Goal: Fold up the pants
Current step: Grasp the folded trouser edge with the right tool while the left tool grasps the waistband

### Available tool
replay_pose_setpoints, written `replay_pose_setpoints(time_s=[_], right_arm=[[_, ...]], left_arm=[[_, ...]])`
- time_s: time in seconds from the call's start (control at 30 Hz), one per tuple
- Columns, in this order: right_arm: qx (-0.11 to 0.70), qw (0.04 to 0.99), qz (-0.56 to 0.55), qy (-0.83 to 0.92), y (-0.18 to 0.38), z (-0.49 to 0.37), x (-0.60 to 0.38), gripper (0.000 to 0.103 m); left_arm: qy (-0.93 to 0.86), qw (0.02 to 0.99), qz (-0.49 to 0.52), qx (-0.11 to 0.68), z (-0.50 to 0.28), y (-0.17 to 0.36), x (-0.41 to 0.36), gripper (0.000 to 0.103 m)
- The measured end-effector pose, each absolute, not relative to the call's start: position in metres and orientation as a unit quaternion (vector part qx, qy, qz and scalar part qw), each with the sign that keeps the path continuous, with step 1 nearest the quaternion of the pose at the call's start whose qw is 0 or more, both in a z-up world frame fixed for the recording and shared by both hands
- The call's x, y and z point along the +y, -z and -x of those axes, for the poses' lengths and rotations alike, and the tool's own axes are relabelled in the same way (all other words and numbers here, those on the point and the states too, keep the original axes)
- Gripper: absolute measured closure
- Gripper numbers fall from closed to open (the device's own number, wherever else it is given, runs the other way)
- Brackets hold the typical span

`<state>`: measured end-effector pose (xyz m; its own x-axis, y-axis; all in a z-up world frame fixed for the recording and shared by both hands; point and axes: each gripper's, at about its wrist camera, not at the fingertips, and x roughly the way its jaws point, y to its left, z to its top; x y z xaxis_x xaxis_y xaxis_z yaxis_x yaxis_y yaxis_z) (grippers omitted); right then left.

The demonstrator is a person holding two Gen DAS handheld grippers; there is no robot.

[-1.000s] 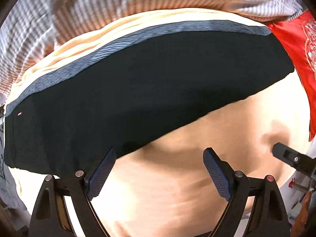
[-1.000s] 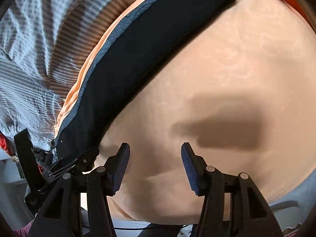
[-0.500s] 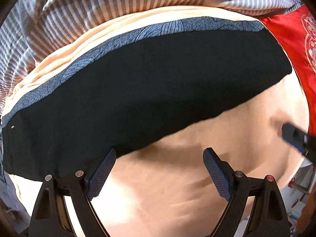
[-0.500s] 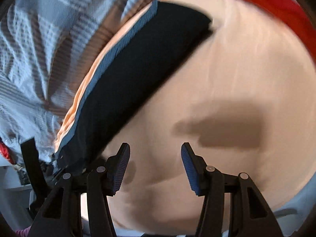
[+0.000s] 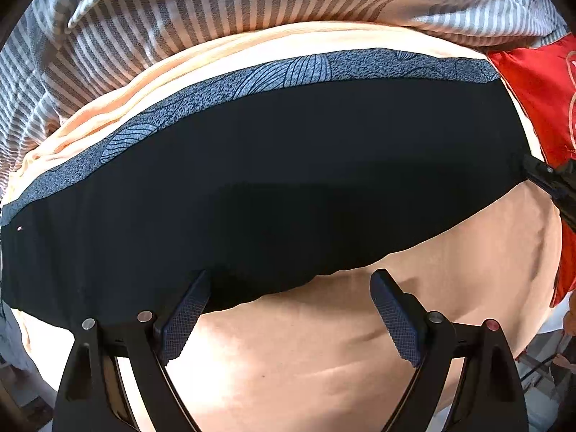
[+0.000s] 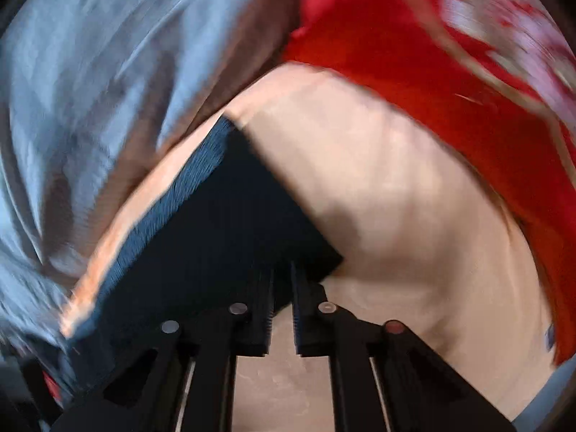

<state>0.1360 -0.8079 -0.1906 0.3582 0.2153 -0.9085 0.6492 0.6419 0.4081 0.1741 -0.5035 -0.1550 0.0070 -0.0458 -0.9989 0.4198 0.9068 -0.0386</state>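
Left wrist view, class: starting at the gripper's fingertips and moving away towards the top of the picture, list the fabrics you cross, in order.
Left gripper → peach sheet → black pants → blue patterned band → peach sheet again → grey striped bedding.

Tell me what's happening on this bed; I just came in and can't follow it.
A person with a tool in each hand is folding dark pants laid on a peach sheet. The right tool has shut at one end of the pants. The left tool hangs open over their near edge.
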Motion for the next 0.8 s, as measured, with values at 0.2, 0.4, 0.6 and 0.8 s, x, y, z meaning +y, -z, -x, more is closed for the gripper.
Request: replay_pose_setpoints(time_s=[0.2,0.4,0.6,0.8], right_arm=[[0.504,0.690,-0.499,0.143,0.190,-0.096,-0.821,0.070],[0.483,0.671,-0.557,0.079,0.206,-0.091,-0.801,0.064],[0.473,0.660,-0.582,0.045,0.228,-0.098,-0.799,0.062],[0.421,0.651,-0.631,0.029,0.246,-0.102,-0.804,0.062]], left_arm=[[0.160,0.721,-0.128,0.662,-0.176,0.140,-0.516,0.012],[0.152,0.734,-0.127,0.650,-0.190,0.139,-0.538,0.012],[0.124,0.753,-0.130,0.633,-0.213,0.138,-0.542,0.012],[0.097,0.743,-0.113,0.653,-0.194,0.153,-0.520,0.012]])
